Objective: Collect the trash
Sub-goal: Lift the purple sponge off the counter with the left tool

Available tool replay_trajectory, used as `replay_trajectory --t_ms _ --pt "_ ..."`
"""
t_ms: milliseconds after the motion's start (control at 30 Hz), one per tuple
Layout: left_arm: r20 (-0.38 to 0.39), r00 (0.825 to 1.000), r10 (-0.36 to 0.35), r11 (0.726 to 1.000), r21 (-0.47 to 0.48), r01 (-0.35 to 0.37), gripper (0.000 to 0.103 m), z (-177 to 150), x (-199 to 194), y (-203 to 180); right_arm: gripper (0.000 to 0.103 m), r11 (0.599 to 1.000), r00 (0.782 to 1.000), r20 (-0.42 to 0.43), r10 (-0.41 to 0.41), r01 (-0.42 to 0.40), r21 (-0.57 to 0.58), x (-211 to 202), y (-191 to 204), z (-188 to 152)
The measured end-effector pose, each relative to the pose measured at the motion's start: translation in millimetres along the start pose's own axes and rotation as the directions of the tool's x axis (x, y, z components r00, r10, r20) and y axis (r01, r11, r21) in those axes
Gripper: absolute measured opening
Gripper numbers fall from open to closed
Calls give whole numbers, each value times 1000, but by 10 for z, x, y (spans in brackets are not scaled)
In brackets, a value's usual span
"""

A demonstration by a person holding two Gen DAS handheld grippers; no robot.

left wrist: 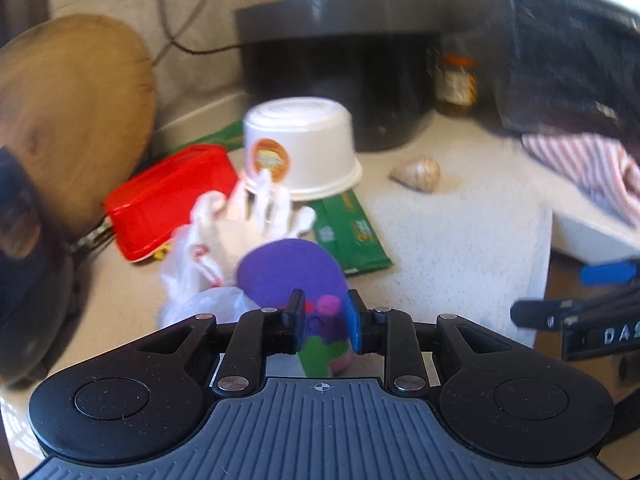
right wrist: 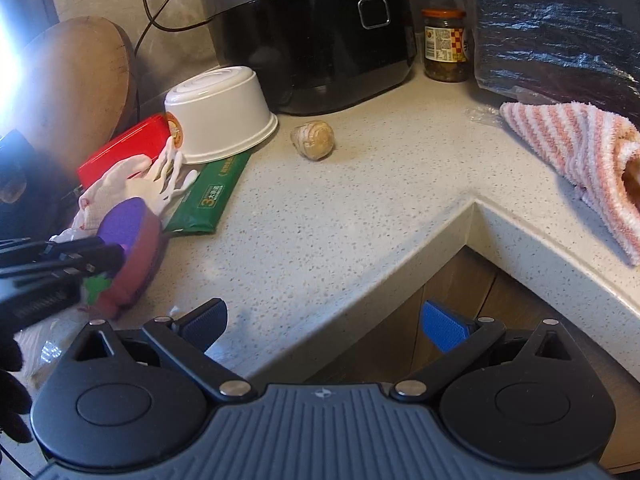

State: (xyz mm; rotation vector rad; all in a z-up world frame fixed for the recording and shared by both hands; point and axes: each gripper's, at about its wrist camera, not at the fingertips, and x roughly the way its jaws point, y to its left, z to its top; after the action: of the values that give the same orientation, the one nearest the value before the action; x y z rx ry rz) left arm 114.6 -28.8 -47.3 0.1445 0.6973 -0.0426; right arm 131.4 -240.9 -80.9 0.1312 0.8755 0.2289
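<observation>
Right hand-held gripper jaws wide apart

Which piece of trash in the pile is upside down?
The white tub, resting rim-down with its base up. The red tray beside it and the green packet just lie flat.

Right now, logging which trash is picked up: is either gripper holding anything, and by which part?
The left gripper has the purple toy by its near, green-and-pink end; whether the pads press cannot be told. The right gripper is empty.

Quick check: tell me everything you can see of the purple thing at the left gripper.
The purple packet looks like a soft pouch: purple face, reddish-pink side, green and pink print at the near end. It lies on the speckled counter against a white glove, between the left gripper pads; whether they press on it is unclear.
</observation>
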Motion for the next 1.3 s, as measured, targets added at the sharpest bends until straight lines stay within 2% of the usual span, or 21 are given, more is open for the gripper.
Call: replay_trajectory --t_ms 133,200,267,400,567,633,700,767,833,933,1000,1100,1167,1233,1300 --pt "-23 999 44 999 -23 -45 25 40 72 25 103 1000 1000 -9 3 -3 0 0 28 -17" --pt "-53 998 22 1000 -2 -22 24 43 153 -24 103 1000 1000 -11 4 -4 -1 -10 32 -31" --pt "-44 999 6 1000 19 -5 24 23 175 -88 103 1000 1000 -12 5 -5 -1 -24 27 -45" --pt "-50 998 -46 997 53 49 40 19 196 -198 103 1000 1000 -15 0 1 9 -46 -8 -71" --pt "-54 995 -82 995 48 85 40 33 211 -195 103 999 1000 -16 -7 8 31 -59 -71 -82" --pt "-62 993 -104 994 21 105 40 51 194 -139 103 999 1000 -17 -5 6 34 -51 -80 -77" --pt "-46 995 -84 996 -41 82 40 69 128 -40 103 999 1000 -18 -3 3 34 -44 -73 -75" --pt "-31 1000 2 994 -107 -5 39 86 80 80 103 999 1000 -15 4 -3 32 -45 -55 -75" --pt "-51 997 57 980 -190 -66 35 109 108 242 103 999 1000 -15 12 -11 31 -41 -40 -72" --pt "-73 997 23 957 -287 -43 35 135 170 422 103 999 1000 -14 23 -23 25 -32 -13 -74" --pt "-61 998 -4 969 -245 -11 35 144 175 356 103 999 999 -18 29 -29 23 -20 -7 -74" --pt "-56 998 -17 994 -113 10 35 134 190 130 103 999 999 -16 32 -32 18 -25 3 -68" --pt "-71 997 -18 999 -53 14 37 120 204 10 103 999 999 -6 36 -36 3 -32 15 -52" --pt "-96 995 -33 999 -38 30 37 91 219 -34 103 998 999 -3 48 -48 -28 -6 63 -15" --pt "-89 996 -24 998 -64 18 38 60 207 6 103 995 998 -2 67 -67 -75 57 149 40"
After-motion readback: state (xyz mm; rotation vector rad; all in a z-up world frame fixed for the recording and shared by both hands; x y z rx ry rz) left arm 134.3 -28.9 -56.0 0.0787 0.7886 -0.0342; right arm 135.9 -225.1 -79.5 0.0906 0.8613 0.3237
